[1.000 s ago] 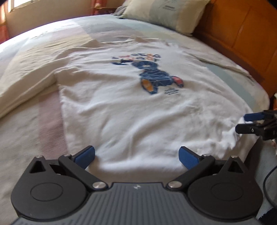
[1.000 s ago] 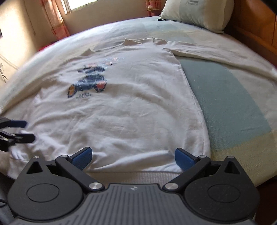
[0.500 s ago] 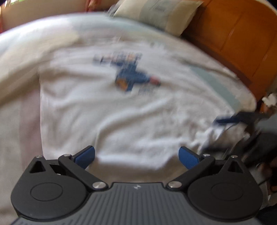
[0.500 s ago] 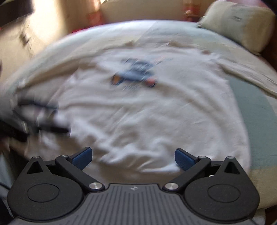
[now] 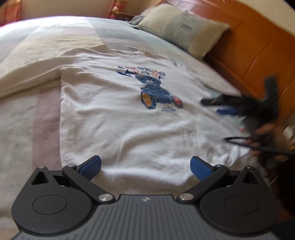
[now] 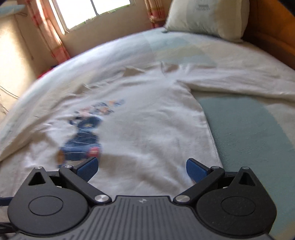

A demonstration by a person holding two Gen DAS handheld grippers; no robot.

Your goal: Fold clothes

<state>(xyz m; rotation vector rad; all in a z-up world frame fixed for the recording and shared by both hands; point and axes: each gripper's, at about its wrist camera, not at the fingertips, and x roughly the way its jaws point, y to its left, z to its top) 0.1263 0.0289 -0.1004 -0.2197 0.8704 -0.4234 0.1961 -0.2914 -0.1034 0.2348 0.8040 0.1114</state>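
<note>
Sweatshirt (image 5: 129,125) lies flat, print up, on the bed (image 6: 248,125); both hand-held grippers (image 5: 145,166) (image 6: 142,167) gape wide, empty; pinch fabric edges squarely.

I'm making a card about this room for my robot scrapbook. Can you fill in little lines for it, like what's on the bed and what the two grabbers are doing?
place: bed with wooden headboard
clothing: white sweatshirt, spread flat, print side up
print: blue cartoon figure
sleeves: stretched out to both sides
pillow: pillow by the headboard
left gripper: left gripper open, empty, near the hem
right gripper: right gripper open, empty, over the sweatshirt
folding: not started
</note>
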